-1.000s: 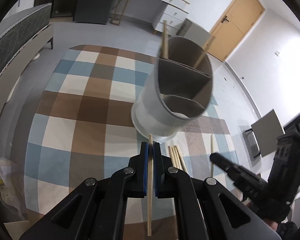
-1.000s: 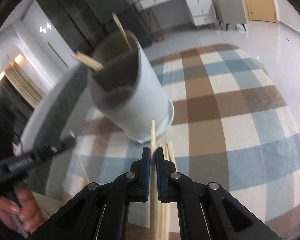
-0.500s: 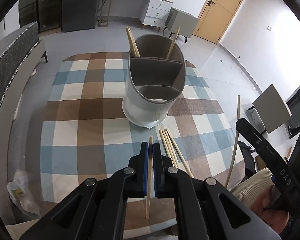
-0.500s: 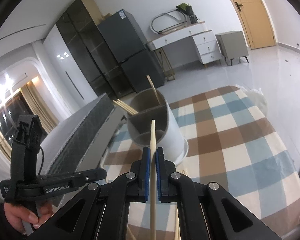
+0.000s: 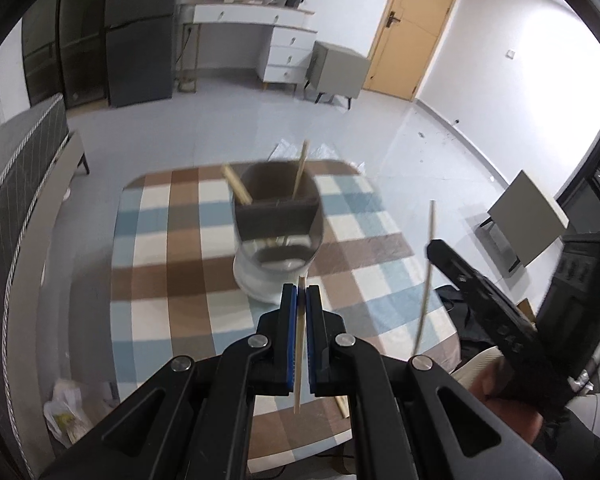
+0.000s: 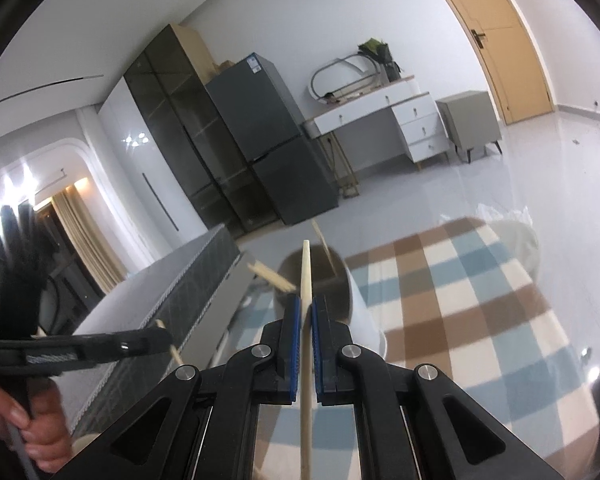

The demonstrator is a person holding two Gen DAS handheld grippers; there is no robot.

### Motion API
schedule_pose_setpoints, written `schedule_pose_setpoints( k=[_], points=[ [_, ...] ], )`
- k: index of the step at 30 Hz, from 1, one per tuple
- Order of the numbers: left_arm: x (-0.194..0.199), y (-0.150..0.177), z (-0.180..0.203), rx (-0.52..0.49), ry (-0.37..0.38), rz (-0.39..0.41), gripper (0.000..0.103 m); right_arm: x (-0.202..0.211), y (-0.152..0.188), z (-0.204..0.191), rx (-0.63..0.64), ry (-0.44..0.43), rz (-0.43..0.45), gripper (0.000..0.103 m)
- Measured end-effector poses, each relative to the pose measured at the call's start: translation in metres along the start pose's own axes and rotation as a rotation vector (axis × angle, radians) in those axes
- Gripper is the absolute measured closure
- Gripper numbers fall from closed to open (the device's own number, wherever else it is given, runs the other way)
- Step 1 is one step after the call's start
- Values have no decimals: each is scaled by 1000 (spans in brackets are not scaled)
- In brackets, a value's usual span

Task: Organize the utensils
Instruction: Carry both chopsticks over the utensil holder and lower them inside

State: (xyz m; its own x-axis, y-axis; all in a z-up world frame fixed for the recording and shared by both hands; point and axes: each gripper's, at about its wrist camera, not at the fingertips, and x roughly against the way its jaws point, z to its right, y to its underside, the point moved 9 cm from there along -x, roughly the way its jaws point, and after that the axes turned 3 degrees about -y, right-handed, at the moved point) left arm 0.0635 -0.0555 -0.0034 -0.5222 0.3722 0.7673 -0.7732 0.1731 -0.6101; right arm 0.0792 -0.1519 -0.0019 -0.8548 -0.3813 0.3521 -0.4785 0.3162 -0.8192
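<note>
My left gripper (image 5: 300, 294) is shut on a wooden chopstick (image 5: 299, 352) held high above the table. Ahead and below stands the white utensil holder (image 5: 274, 236) with grey dividers; its far compartment holds chopsticks (image 5: 237, 191). My right gripper (image 6: 306, 306) is shut on another chopstick (image 6: 306, 276), also raised, with the holder (image 6: 360, 320) below and beyond its fingers. The right gripper also shows at the right of the left wrist view (image 5: 480, 292), and the left gripper at the left of the right wrist view (image 6: 100, 346).
The holder stands on a table with a blue, brown and white checked cloth (image 5: 168, 264). A loose chopstick (image 5: 342, 406) lies on it near my left fingers. A grey sofa (image 5: 16, 184) is at the left, a plastic bag (image 5: 68, 412) on the floor.
Both grippers have lifted well up from the table, each keeping its chopstick. The holder now looks smaller and farther below, and the loose chopsticks on the cloth are mostly hidden.
</note>
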Motion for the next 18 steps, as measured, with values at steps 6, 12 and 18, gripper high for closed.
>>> schedule_pose_setpoints(
  k=[6,12,18],
  points=[
    [27,-44,4,-7,34,53,103,-9,-51,-15,54,-21,79,98],
    [41,-98,4,-17,64,82,103,-32,-96,-31,97,-38,137,98],
    [36,-142,-3,-29,71,131,103,-63,-131,-29,97,-26,191,98]
  ],
)
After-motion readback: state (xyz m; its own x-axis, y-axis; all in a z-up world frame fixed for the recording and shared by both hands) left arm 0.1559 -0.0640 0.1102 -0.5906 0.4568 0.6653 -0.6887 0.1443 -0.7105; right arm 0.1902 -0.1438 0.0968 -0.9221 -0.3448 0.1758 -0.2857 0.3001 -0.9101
